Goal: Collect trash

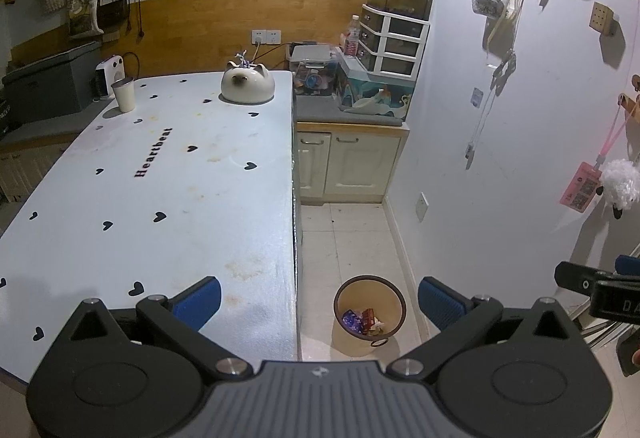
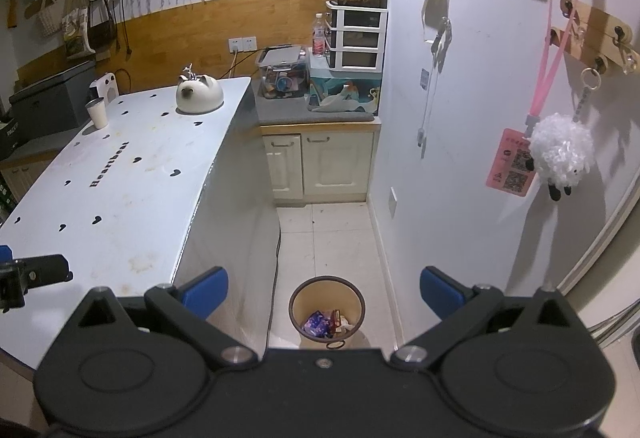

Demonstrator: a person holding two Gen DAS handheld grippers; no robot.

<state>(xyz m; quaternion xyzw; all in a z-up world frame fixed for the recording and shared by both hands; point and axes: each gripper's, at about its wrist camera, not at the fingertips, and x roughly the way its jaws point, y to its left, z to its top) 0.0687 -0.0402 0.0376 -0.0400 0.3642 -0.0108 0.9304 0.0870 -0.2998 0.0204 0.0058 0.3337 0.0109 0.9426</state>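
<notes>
The table wears a smooth, faintly glossy light-blue cover (stained in patches). The cat-shaped pot looks like glazed ceramic. The bin seems matt plastic, its wrappers shiny. The wall panel is wood; the floor is tile.

1. The left gripper is held high, above the table's near right edge, its blue-padded jaws spread wide and empty.
2. The right gripper is held to the right of the table, over the floor, jaws likewise spread wide, gripping nothing.
</notes>
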